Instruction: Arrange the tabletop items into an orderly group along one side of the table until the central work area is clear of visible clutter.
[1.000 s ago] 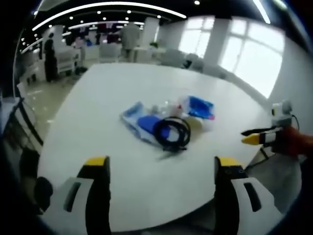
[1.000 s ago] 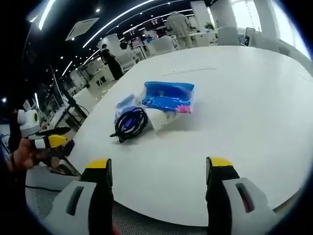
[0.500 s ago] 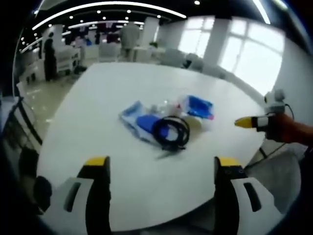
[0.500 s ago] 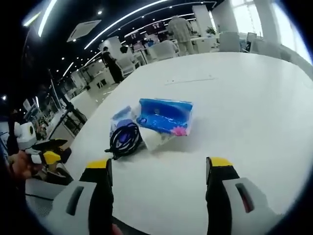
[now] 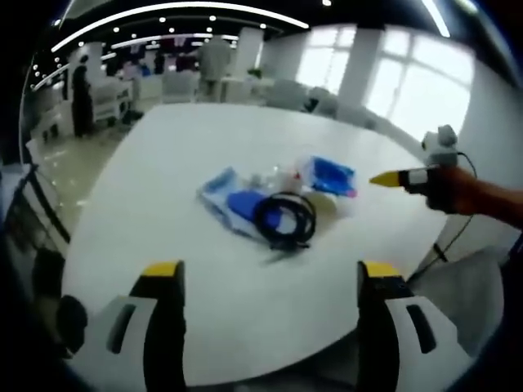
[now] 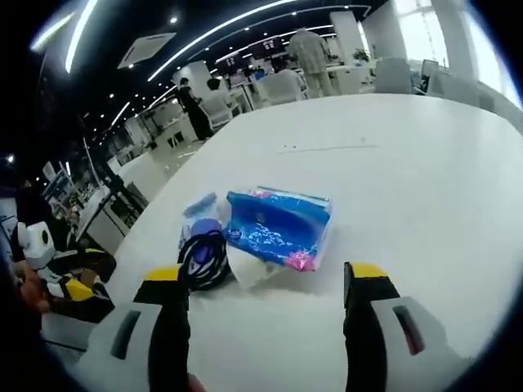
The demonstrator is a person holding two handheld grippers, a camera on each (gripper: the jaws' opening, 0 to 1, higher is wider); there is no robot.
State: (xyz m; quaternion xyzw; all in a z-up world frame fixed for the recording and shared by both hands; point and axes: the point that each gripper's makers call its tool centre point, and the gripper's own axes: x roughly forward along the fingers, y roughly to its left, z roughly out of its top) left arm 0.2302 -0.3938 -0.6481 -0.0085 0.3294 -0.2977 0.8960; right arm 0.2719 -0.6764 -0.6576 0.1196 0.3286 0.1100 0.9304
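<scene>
Both grippers, left (image 5: 267, 282) and right (image 6: 265, 286), are gaping empty; I'm facing the tissue pack (image 6: 278, 227) and coiled cable (image 6: 203, 259) ahead.

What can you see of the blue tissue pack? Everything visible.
The blue tissue pack is a soft, glossy plastic-wrapped pack, blue with pale print and a small pink patch near one corner. It lies flat on the white table, unopened as far as can be told, in the middle of the clutter. A white sheet or wrapper pokes out from under its near edge, and the coiled black cable lies beside it. Neither gripper touches it; the right gripper faces it with fingers apart.
</scene>
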